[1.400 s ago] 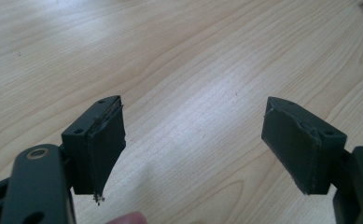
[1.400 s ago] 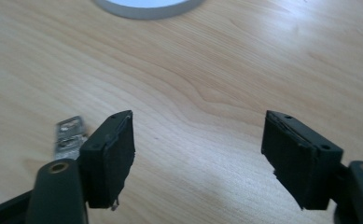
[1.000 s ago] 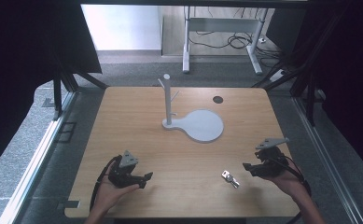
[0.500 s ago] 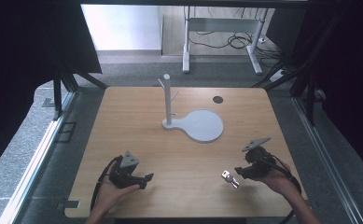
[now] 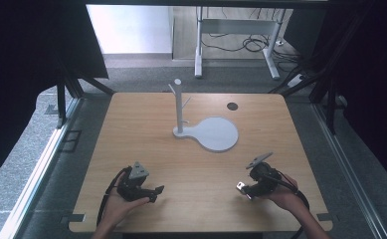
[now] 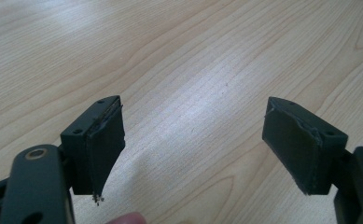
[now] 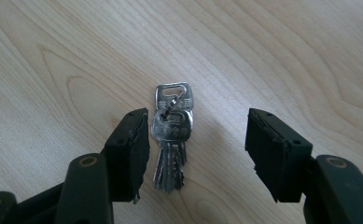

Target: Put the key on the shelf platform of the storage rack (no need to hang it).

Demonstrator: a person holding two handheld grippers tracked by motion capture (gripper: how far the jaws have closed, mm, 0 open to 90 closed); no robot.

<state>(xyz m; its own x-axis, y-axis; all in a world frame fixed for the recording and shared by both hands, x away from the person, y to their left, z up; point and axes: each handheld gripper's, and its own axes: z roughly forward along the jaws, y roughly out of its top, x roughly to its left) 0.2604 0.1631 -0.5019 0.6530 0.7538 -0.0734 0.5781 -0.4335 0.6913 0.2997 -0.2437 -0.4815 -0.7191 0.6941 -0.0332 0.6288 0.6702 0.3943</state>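
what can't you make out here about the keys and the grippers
- Keys, right gripper view: how many there are; they lie stacked, tips behind the right hand-held gripper's jaw.
- Keys, high view: too small, partly behind that gripper.
- Stand pegs, high view: too small.
- Left hand-held gripper body: cut by the frame edge.

A light wooden table (image 5: pixel 146 124) is seen, on which a grey stand with a round base (image 5: pixel 216 133) is set. A bunch of keys (image 7: pixel 171 135) is laid flat near the front edge, and a dark round hole (image 5: pixel 232 106) is set near the far edge.

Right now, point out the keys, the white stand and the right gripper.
keys (image 7: pixel 171 127): right gripper view, on the lower key's head.
white stand (image 5: pixel 179 107): high view, on its upright post.
right gripper (image 7: pixel 195 154): right gripper view, midway between its jaws.
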